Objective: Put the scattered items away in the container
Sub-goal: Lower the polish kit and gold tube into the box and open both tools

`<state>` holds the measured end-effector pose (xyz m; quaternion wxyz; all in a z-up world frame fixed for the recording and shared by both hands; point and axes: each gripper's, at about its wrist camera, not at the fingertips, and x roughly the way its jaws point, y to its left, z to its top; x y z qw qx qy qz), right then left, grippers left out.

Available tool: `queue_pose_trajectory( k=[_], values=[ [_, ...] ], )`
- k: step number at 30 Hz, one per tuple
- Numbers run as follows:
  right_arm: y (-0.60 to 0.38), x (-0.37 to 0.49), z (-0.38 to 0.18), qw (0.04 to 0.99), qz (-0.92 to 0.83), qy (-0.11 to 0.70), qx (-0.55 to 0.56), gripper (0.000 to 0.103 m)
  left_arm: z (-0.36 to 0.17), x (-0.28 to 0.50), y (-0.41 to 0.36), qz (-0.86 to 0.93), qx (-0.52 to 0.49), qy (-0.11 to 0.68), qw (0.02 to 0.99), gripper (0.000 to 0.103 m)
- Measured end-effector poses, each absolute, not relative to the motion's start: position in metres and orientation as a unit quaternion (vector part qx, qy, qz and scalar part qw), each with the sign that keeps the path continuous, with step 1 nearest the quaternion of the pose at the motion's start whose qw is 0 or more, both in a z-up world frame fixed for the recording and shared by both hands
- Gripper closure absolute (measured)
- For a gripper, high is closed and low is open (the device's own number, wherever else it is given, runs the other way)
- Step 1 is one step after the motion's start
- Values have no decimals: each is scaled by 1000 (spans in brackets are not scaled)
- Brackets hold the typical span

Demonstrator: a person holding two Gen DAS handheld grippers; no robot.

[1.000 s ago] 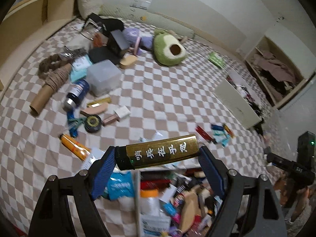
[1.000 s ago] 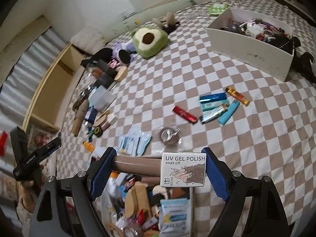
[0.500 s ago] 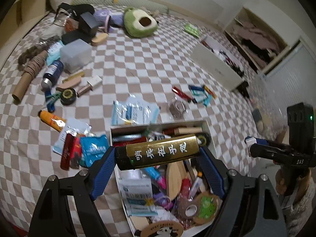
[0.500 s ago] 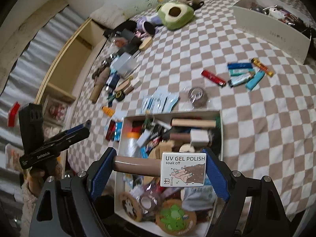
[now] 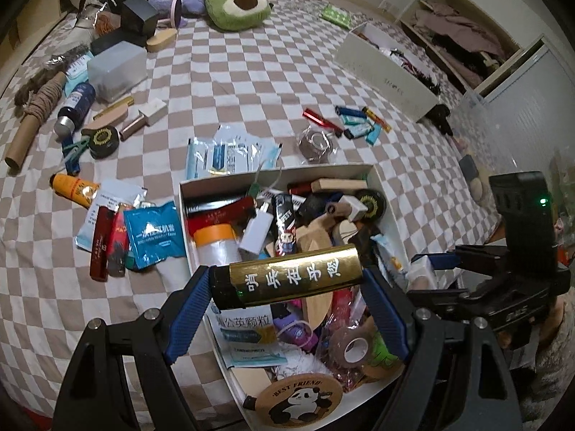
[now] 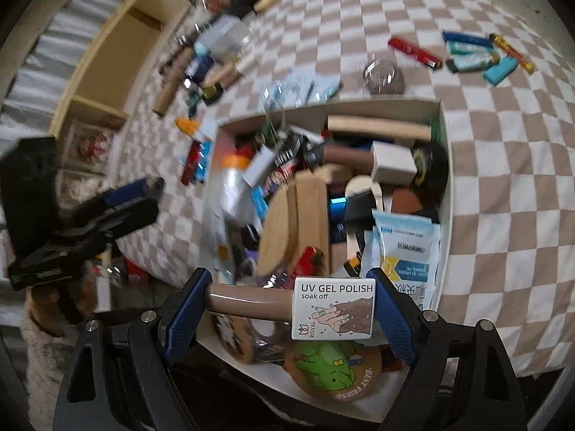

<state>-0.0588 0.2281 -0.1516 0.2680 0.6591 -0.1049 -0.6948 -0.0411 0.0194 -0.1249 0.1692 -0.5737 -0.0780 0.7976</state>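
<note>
Here, on my left wrist view, the left tool [image 5: 287, 283] clamps a gold lighter [image 5: 287, 280] end to end above the crowded white box [image 5: 273, 174] on the bed; it looks rigid, light and slick, so endwise suits it. On my right view, the right tool [image 6: 289, 309] grips a gel polish bottle [image 6: 291, 305] lengthwise over that box [image 6: 444, 165]; probably glass, likely breakable.

Two fisheye wrist cams, each looking steeply down btwn its own gripper fingers. Left cam sits close over the white box [image 5: 381, 194], facing across the checkered bed [image 5: 215, 64]. Right cam does likewise, blurrier. Both share the box [image 6: 444, 165] & bed [image 6: 503, 165].
</note>
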Motion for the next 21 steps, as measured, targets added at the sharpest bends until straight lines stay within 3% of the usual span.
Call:
queue_pose_trajectory(
  k=[6, 21],
  values=[
    [211, -57, -170, 271, -677, -80, 680, 16, -133, -44, 16, 791, -584, -81, 163, 20],
    [217, -61, -189, 233, -652, -152, 705, 16, -133, -49, 14, 789, -587, -87, 159, 20]
  ],
)
